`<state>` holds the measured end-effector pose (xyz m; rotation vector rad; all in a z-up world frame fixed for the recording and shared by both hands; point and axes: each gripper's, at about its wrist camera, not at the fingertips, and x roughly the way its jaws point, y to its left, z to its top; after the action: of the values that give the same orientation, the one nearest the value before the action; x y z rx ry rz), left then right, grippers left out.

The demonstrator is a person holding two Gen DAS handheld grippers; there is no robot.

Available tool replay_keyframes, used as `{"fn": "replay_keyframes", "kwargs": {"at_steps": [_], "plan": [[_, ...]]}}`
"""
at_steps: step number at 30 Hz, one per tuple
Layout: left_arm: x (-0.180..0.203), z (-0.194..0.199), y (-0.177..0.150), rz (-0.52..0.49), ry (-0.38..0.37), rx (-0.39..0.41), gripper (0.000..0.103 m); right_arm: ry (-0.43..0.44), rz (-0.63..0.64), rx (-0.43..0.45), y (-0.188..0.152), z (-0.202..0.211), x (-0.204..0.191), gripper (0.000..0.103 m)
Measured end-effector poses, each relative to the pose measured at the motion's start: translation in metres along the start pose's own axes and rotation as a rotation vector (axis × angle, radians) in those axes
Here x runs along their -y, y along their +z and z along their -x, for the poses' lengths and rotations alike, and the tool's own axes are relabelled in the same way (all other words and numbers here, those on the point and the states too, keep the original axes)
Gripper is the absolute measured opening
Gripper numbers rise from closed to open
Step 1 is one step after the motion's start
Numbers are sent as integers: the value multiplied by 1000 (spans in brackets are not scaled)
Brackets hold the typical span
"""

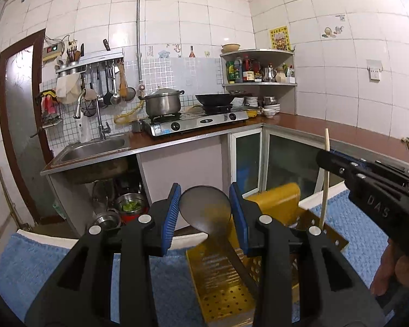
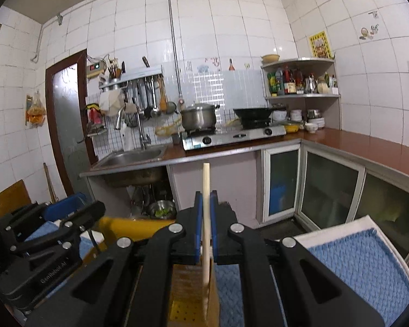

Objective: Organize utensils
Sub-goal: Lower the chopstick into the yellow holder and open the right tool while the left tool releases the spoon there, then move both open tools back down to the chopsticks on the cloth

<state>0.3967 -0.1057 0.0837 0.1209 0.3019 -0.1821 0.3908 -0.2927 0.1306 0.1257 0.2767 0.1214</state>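
Left wrist: one ladle [image 1: 205, 208], one chopstick [image 1: 325, 179]

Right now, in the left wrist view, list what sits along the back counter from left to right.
Sink → faucet → lidded steel pot → black wok → stacked white bowls → corner shelf with bottles.

- Steel lidded pot [image 1: 163, 101] on gas stove [image 1: 196, 122], left burner
- Black wok [image 1: 214, 99] on right burner
- Sink [image 1: 95, 147] with faucet [image 1: 95, 114]
- Corner shelf [image 1: 259, 66], bottles
- Blue mat [image 2: 360, 261] on near surface
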Motion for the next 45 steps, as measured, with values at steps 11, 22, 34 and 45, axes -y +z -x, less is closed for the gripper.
{"fn": "replay_keyframes", "kwargs": {"at_steps": [11,22,34,45], "plan": [[-11,4,-26,67,-7,-53,36,-3,7,-44,-15,2,-1,6],[-25,48,-16,102,-43,-44,74,-32,16,-121,-4,30,-4,9],[-60,143,-58,101,-11,-198,98,-75,8,-266,-60,109,-20,55],[-65,194,-108,132,20,-322,98,-80,13,-349,-107,165,-43,63]]}}
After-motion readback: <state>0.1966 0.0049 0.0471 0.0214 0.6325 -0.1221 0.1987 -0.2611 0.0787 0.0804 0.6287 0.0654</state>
